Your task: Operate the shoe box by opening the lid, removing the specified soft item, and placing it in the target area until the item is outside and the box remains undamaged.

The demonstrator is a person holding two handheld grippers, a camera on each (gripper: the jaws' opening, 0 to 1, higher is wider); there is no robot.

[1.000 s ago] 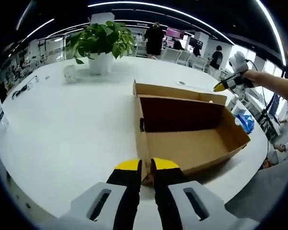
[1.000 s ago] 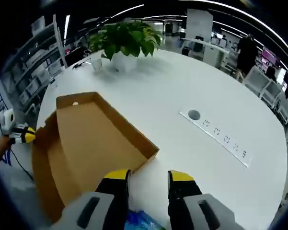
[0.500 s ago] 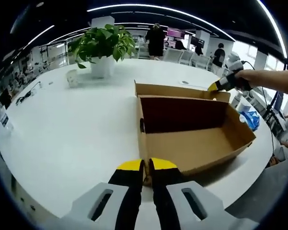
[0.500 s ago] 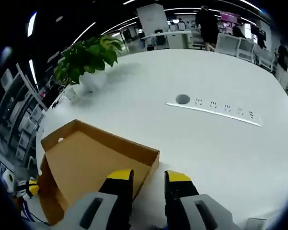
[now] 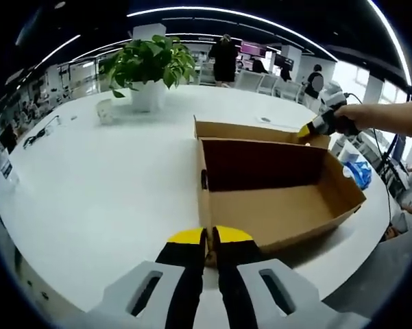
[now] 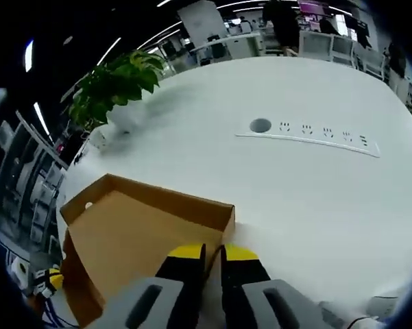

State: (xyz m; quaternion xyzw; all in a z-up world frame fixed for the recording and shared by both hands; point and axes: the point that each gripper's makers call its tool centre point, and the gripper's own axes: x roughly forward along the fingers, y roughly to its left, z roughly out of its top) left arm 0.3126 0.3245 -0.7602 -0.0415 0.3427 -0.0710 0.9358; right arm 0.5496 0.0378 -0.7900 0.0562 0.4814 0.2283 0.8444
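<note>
Thin cardboard shoe box [image 5: 274, 185] looks light and crushable, best gripped at rims; left hand-held gripper [image 5: 210, 238] pinches its near corner; right hand-held gripper [image 6: 212, 255] pinches the lid edge [image 6: 223, 223].

The right gripper [image 6: 212, 255] now has its jaws drawn almost together at the lid's [image 6: 140, 229] far corner; a second ago they stood well apart above the lid's edge. In the left gripper view, the right gripper [image 5: 314, 127] sits lower, its yellow tip at the lid's [image 5: 260, 131] far corner rather than raised clear above it. The blue item [image 5: 362, 173] beyond the box [image 5: 274, 205] shows more fully.
</note>
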